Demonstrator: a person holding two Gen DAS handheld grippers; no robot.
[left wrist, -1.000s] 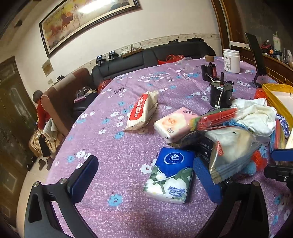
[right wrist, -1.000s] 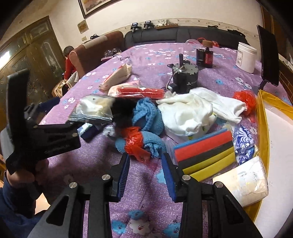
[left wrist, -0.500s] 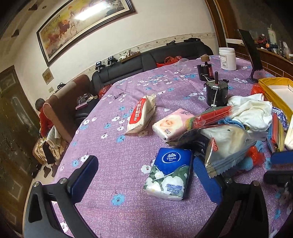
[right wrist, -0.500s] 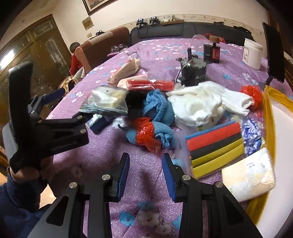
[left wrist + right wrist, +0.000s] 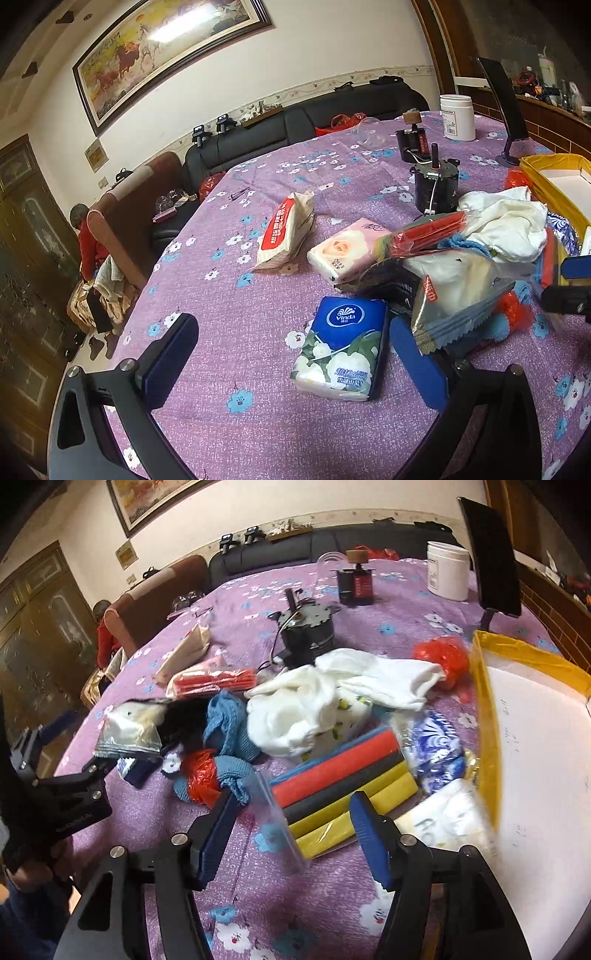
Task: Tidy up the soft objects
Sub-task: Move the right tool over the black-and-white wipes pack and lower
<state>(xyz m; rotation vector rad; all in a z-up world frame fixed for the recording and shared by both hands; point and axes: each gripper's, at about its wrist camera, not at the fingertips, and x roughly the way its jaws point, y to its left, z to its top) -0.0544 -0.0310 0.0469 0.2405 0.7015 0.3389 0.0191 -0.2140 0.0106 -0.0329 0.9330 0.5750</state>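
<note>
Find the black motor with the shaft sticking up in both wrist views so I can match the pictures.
Left wrist view: the black motor stands upper right of centre on the purple tablecloth, just beyond the white cloth.
Right wrist view: the motor is upper centre, directly behind that cloth.
Shared landmark: the white jar, farther back and to the motor's right in both.

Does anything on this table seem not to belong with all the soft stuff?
Yes: a black motor with loose wires stands upright just behind the white cloth, and a white jar sits farther back. Both are hard items among tissue packs and cloths.
</note>
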